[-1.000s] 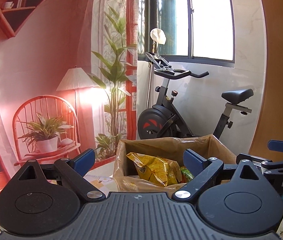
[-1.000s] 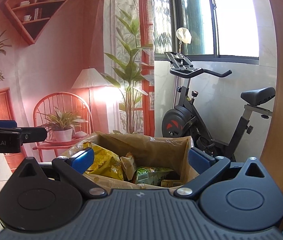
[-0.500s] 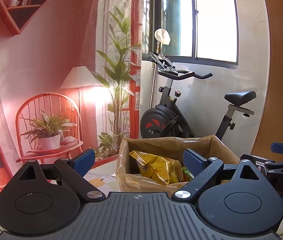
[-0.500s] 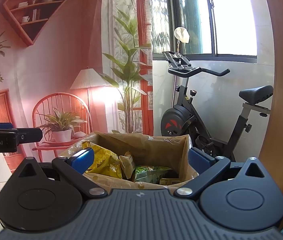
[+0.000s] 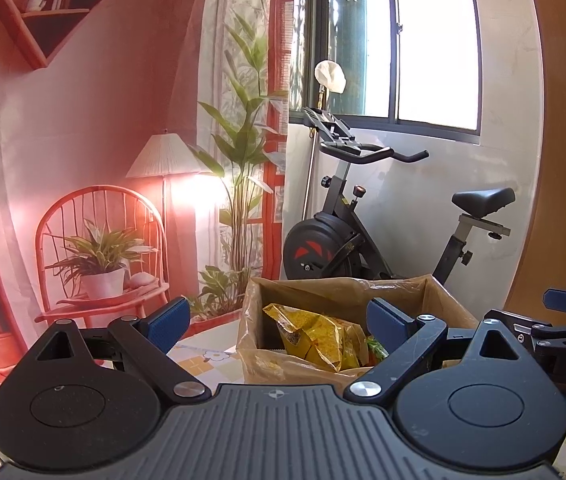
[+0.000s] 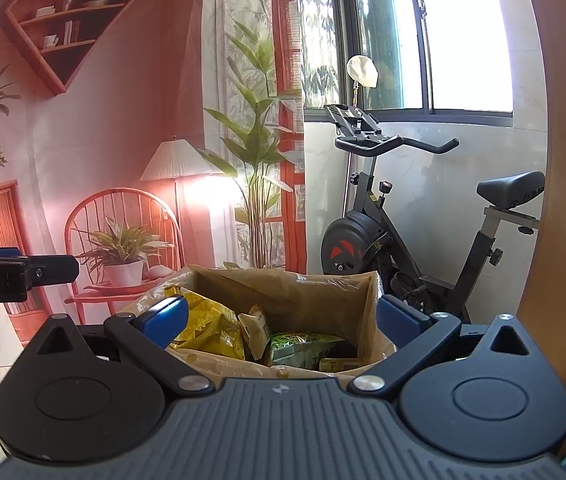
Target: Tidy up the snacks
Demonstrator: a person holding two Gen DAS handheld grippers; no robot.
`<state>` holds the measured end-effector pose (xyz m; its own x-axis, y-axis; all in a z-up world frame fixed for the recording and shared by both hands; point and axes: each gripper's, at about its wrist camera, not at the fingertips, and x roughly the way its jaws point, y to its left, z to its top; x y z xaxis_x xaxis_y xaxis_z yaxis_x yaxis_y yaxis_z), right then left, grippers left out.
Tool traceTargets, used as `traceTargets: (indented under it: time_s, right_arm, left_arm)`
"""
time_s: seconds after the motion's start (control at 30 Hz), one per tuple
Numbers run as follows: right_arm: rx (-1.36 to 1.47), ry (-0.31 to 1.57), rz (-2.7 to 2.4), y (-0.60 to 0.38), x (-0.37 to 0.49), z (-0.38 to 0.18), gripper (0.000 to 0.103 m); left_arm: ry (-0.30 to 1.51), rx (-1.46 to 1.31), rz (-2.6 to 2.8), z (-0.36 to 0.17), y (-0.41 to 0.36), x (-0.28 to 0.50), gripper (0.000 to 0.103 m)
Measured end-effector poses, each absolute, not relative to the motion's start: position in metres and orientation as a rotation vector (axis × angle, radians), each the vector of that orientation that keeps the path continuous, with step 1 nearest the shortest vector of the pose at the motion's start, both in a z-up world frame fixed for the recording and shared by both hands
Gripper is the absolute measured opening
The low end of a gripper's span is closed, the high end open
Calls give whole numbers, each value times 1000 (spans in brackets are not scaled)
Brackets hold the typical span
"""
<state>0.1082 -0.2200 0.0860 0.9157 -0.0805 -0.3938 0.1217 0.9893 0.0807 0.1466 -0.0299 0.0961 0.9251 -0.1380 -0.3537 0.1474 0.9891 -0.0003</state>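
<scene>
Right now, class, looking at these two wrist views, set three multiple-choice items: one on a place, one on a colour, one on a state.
1. Where is the yellow snack bag?
A. inside the box
B. on the chair
C. on the bike seat

2. What colour are the claw pads?
A. red
B. blue
C. white

3. How is the right claw?
A. shut on a bag
B. open, holding nothing
C. hidden

Answers: 1 A, it lies between the box walls; 2 B, both pads show blue; 3 B, the pads stand wide apart.
</scene>
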Motion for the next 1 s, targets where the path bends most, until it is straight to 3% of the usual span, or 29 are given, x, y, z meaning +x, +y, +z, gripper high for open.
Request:
traceTargets:
  time_s: [1.0]
  right_arm:
    - [105, 397, -106, -219, 108, 89, 102]
  left_arm:
    - [361, 15, -146, 98, -31, 144, 96]
